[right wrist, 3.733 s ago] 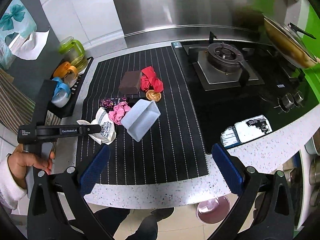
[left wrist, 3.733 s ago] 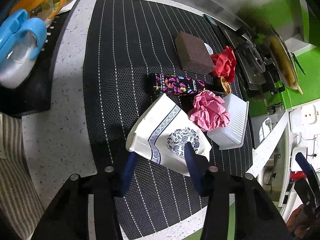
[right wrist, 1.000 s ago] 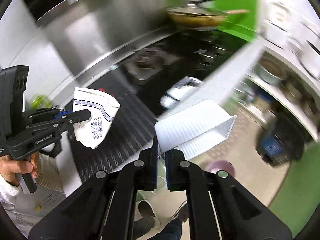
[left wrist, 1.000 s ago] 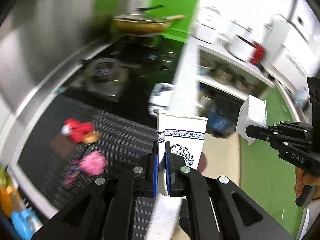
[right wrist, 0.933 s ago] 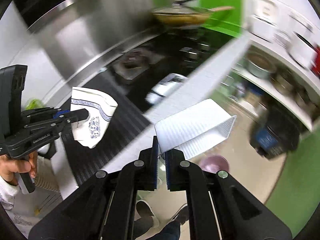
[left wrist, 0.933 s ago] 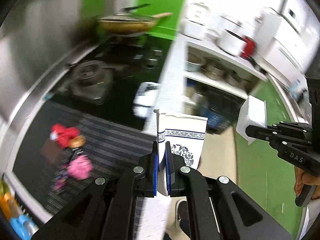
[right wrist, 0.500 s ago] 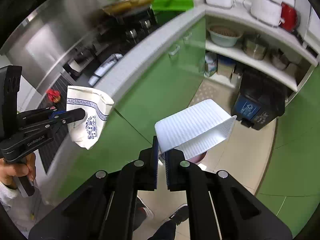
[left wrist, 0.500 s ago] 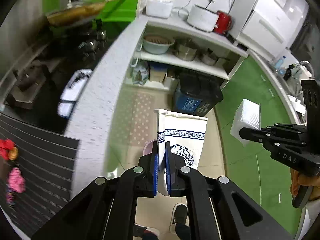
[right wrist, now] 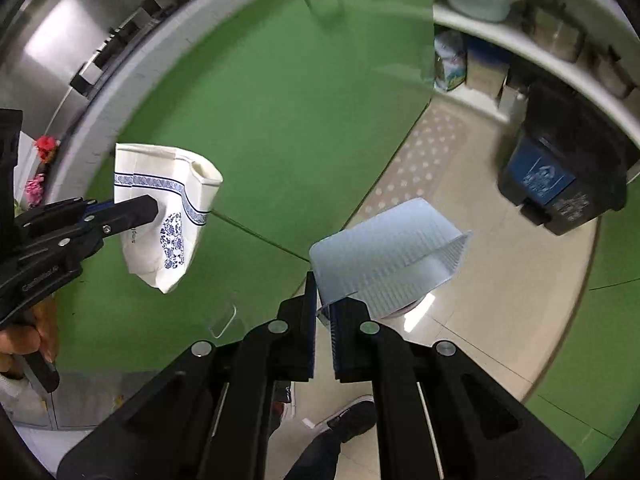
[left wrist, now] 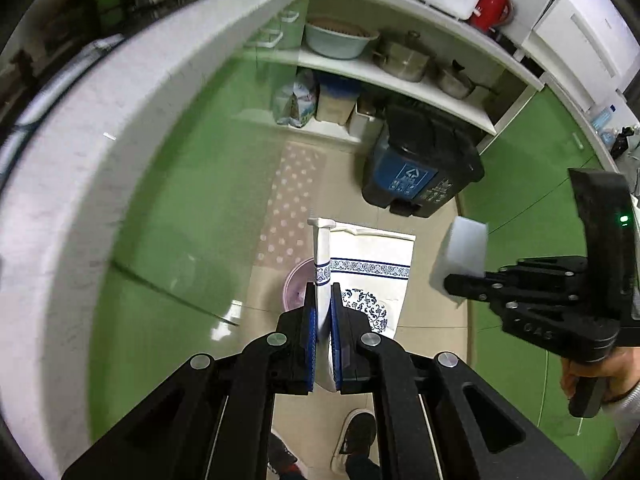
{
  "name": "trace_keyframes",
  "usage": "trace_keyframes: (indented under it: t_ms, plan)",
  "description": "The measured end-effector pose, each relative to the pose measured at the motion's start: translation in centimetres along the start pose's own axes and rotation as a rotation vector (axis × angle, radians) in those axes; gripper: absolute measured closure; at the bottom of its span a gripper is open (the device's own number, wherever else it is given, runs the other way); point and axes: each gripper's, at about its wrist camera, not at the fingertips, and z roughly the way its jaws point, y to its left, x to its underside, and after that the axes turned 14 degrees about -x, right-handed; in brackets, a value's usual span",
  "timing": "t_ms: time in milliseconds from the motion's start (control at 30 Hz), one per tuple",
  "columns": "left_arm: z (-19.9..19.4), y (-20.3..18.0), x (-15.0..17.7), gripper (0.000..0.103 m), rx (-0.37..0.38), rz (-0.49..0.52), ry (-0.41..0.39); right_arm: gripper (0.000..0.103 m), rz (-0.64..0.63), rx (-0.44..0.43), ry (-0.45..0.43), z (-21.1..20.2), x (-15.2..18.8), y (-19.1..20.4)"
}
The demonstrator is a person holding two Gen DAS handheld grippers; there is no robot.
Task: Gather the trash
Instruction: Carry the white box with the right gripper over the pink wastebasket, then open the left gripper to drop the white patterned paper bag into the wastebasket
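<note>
- Change vs 0.5 s ago: both views have swung further off the countertop [left wrist: 80, 128]; they now look down at the floor, w/ green cabinet fronts filling the left. Stove no longer in L view. Both items still carried in same grip.
- Meaning (judgement): pick-up phase done for these two pcs; now in transport toward a bin. Drop not yet made.
- Left gripper [left wrist: 324, 316]: jaws nearly closed, pinching the folded edge of the blue-and-white paper bag [left wrist: 368, 272]. Bag hangs forward of the fingers, clear of floor.
- Right gripper [right wrist: 322, 296]: jaws nearly closed on the rim of the white ribbed plastic tray [right wrist: 384, 260], held tilted, open side facing right. In R view nothing seen inside the tray.
- Bag interior: cannot tell, mouth crumpled over.
- Small pink bin [left wrist: 298, 286] on floor, just beyond the L fingers, mostly hidden behind the bag; contents not readable. Looks the likelier target, as it sits nearly under both grippers.
- Black pedal bin w/ blue recycling label [left wrist: 420, 168] farther off, right of the dotted mat [left wrist: 292, 200]; lid appears shut.
- Remaining trash: red and pink crumpled paper [right wrist: 40, 164] on counter at far left of R view, so more trips needed.
- Risk: the tray is held by a thin rim only and may slip or swing on release.
</note>
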Motion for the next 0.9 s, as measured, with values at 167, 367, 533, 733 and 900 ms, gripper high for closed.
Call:
trace_keyframes:
  t_ms: [167, 367, 533, 733, 900]
  plan:
    - [4.3, 0.1, -0.3, 0.097, 0.013, 0.012, 0.014, 0.097, 0.021, -0.001, 0.028, 5.3, -0.1, -3.8]
    - [7.9, 0.4, -0.8, 0.097, 0.031, 0.032, 0.012, 0.097, 0.045, -0.003, 0.056, 10.3, 0.2, -7.2]
    - [9.5, 0.4, -1.1, 0.097, 0.041, 0.044, 0.011, 0.091, 0.059, 0.024, 0.063, 12.3, 0.1, -9.0]
    - [10.9, -0.1, -1.3, 0.097, 0.047, 0.059, 0.023, 0.031, 0.081, 0.055, 0.029, 12.3, 0.1, -10.4]
    - [11.5, -1.0, -1.4, 0.097, 0.057, 0.081, 0.035, 0.007, 0.107, 0.107, 0.005, 10.6, 0.3, -11.2]
